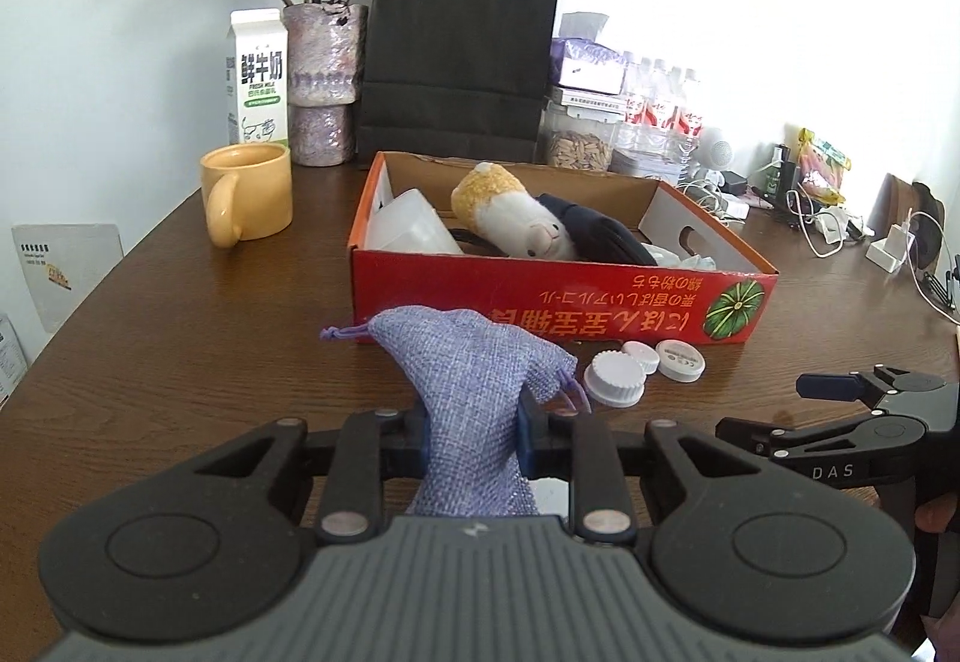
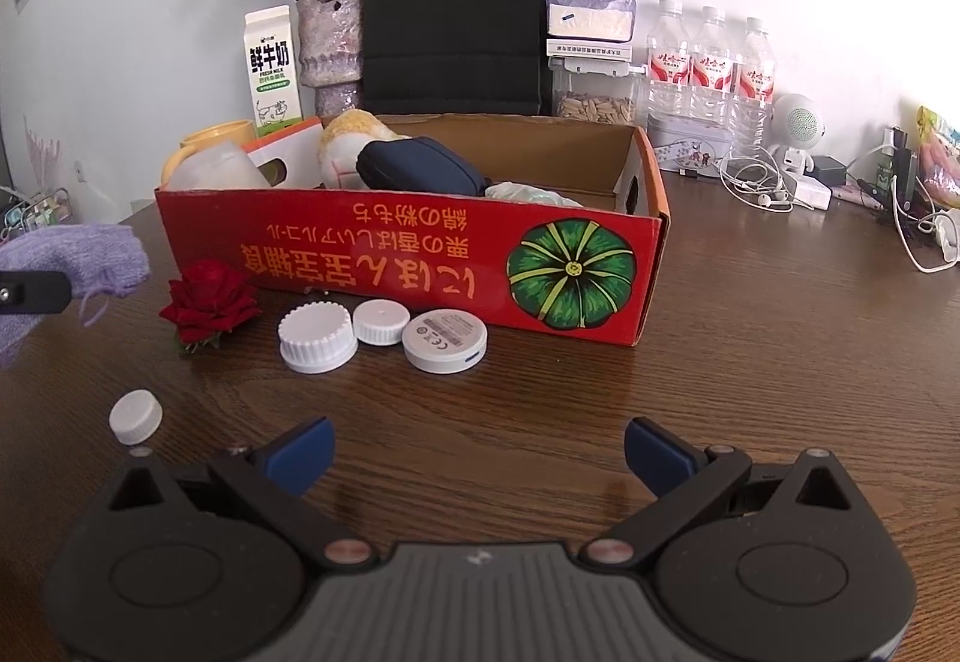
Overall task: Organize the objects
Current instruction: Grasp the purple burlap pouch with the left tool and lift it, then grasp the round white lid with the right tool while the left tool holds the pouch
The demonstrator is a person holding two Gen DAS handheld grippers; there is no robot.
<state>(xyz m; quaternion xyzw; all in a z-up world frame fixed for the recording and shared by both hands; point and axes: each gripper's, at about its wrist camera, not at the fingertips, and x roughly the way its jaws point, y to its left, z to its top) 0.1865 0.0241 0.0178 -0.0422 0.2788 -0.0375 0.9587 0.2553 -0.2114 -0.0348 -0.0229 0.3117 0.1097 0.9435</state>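
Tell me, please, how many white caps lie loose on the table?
3: big cap and mid cap before the box; small cap nearer. Others may be hidden.

Beyond the right gripper (image 2: 479,452), the white gable-topped milk carton (image 2: 273,68) at far left reads "鲜牛奶" and "FRESH MILK". The round white plastic disc (image 2: 444,341) just ahead of its fingers carries a "CE" mark. The black right gripper body (image 1: 840,443), seen right of the left gripper, bears "DAS". The red cardboard box (image 2: 408,266) shows upside-down yellow Japanese lettering, not clearly readable.

Brown wooden table (image 2: 750,362) with red box (image 2: 420,266), white caps (image 2: 315,337), rose (image 2: 210,302).
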